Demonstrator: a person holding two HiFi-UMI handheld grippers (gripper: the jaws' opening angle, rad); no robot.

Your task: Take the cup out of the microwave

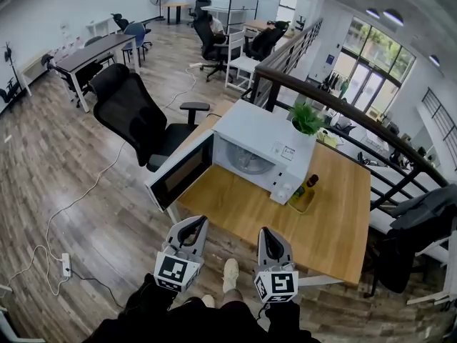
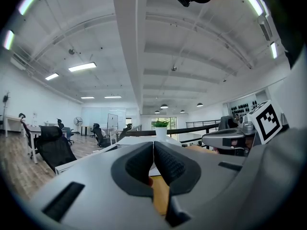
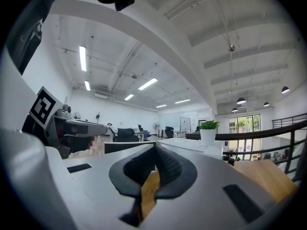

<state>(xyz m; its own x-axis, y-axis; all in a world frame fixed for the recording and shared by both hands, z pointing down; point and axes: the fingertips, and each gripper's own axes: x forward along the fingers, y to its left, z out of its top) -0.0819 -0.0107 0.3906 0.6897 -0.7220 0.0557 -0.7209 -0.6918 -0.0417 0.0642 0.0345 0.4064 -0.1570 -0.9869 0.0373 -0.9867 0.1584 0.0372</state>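
My left hand-held gripper (image 1: 190,227) and right hand-held gripper (image 1: 272,238) are both clenched on nothing. They sit side by side at the six o'clock edge of the worktop (image 1: 335,220), level and aimed at the microwave (image 1: 265,143) at twelve. Its door (image 1: 180,174) hangs open toward nine o'clock, so the cavity faces me. The cup should be inside, but I see only a pale round shape (image 1: 246,159) and cannot tell whether it is the cup. I judge the jaws must part before reaching in.

The table (image 1: 335,220) top is smooth, light wood. The microwave (image 1: 260,131) is smooth and white. The microwave door (image 1: 180,171) is dark and shiny. The floor (image 1: 64,170) is dull wood.
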